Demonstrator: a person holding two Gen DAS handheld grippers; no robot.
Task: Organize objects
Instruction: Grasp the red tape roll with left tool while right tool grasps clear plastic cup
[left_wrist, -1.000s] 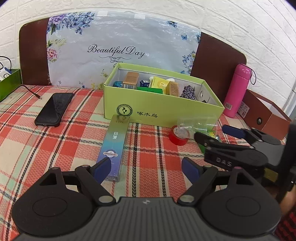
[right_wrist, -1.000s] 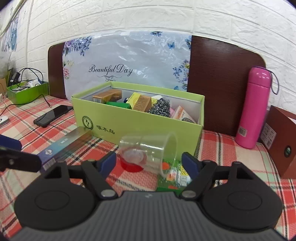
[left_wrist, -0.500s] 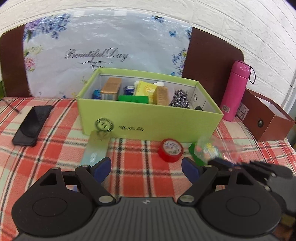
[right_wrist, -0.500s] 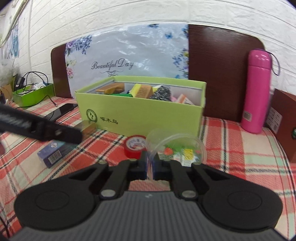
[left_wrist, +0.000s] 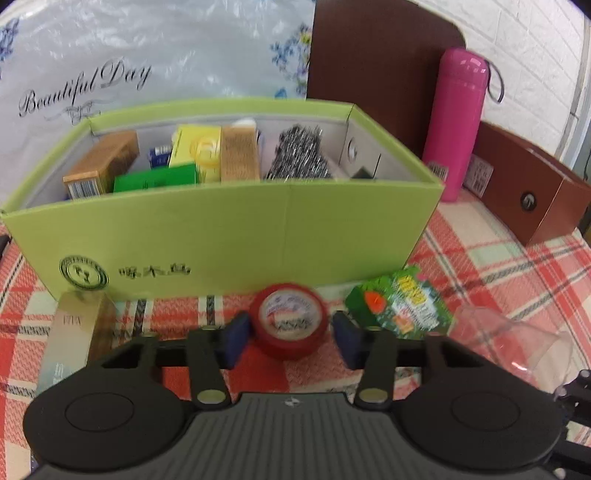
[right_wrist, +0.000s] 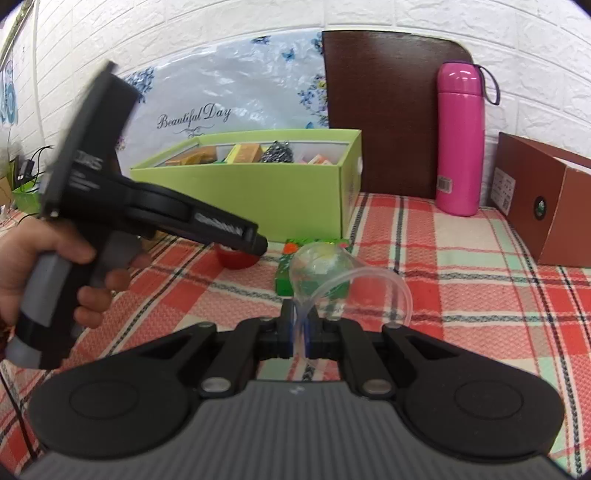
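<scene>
Desk (left_wrist: 517, 258) under plaid cloth carries green box (left_wrist: 221, 229), full of small packs. Left wrist view alone shows left hand-held gripper (left_wrist: 291, 341) spread apart around red tape roll (left_wrist: 290, 323), pads not touching it. Right wrist view alone shows right hand-held gripper (right_wrist: 298, 332) pinched on clear plastic cup (right_wrist: 343, 288) wall, cup tipped sideways beside green packet (right_wrist: 291, 273).

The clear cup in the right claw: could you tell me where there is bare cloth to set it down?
Bare cloth lies right of the clear cup, between the pink bottle and brown box. In front of the green box it is crowded: red tape roll, green packet, left claw.
</scene>
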